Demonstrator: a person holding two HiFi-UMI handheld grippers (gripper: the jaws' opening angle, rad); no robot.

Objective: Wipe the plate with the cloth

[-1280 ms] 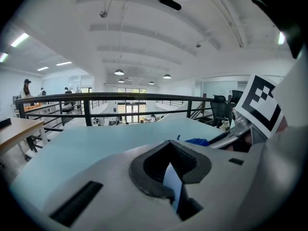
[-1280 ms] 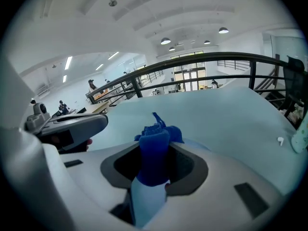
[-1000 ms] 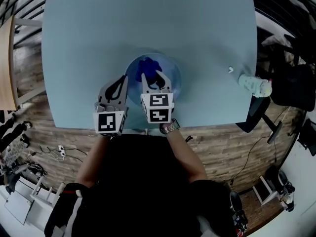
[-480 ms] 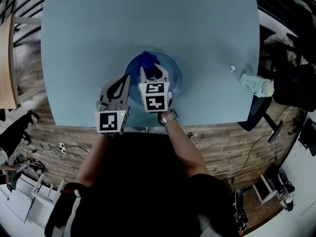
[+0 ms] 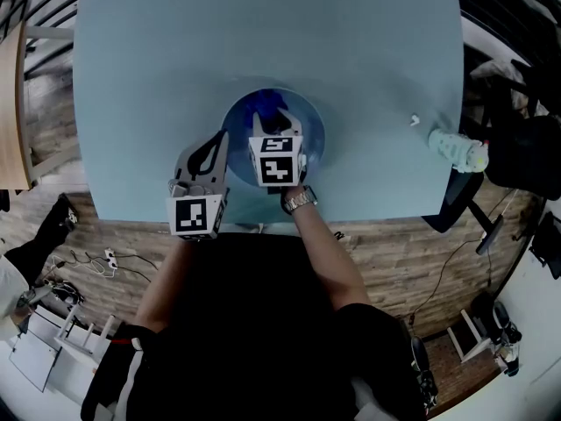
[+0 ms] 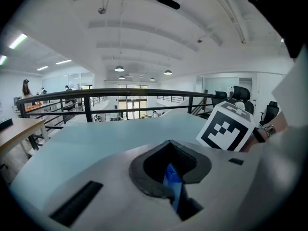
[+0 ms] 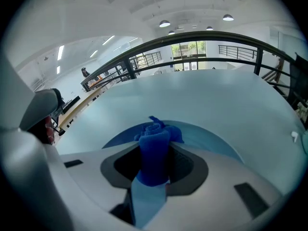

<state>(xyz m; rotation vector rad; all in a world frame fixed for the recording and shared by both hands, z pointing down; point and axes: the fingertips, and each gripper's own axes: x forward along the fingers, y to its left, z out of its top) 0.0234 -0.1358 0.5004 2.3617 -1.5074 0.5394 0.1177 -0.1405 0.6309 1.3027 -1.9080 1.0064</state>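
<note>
Plate (image 5: 312, 126), round, pale blue, probably stiff and slippery, lies near the light blue table's (image 5: 175, 60) front edge, left gripper (image 5: 220, 142) clamping its rim, right gripper (image 5: 270, 123) pinching the soft bunched blue cloth (image 5: 260, 108) on it.

This is a large open-plan office on an upper level. A black metal railing (image 6: 120, 92) edges the floor beyond the pale blue bench (image 5: 175, 60), with a drop to a further hall behind it. Round pendant lamps (image 6: 119, 69) hang from a white arched ceiling (image 6: 159, 37). Black swivel office chairs (image 6: 239, 94) stand to one side, and a long wooden desk (image 6: 19, 129) runs along the other, where people (image 6: 25, 88) stand far off. The floor (image 5: 386, 253) is wood plank, with a power strip and loose cables (image 5: 105, 260) lying on it.
</note>
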